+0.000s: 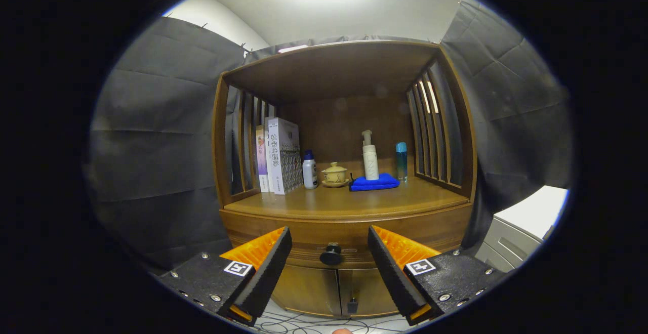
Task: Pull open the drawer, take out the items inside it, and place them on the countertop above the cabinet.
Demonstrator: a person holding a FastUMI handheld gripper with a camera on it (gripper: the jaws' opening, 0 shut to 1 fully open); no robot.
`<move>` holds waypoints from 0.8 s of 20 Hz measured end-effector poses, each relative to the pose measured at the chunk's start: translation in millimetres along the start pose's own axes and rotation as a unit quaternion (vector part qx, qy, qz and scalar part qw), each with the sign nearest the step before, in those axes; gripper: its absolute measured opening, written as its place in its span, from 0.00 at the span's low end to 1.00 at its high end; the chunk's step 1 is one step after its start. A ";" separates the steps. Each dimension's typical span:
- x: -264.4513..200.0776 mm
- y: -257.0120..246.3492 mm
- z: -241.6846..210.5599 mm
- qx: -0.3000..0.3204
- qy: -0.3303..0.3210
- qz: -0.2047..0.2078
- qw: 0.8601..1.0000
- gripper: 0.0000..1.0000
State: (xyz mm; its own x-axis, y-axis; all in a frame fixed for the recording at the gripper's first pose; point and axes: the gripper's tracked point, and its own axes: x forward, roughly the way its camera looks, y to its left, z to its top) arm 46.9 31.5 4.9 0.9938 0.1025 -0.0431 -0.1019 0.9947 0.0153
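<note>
Gripper view: fingers (330, 268) spread wide and empty, drawer knob (331, 255) centred between them just ahead, drawer (314, 233) still closed under the counter (344, 203), nothing taken out yet, whole task remaining.

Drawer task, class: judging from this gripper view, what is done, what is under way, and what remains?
Done: nothing yet; the drawer is closed. In hand: the gripper is open, its fingers apart either side of the dark knob, which sits just ahead of them, untouched. Left: grip the knob, pull the drawer open, and lift its contents onto the countertop.
</note>
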 end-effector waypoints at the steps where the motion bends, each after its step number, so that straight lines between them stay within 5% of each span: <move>1: 3.2 0.9 -0.7 0.000 0.002 0.001 1.000 0.94; 16: 67.0 -0.5 -38.7 0.004 0.044 -0.003 0.999 0.94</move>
State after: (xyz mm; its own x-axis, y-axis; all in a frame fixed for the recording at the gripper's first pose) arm 111.8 38.3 -36.6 0.9866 0.0978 -0.1303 -0.0955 0.9952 0.0233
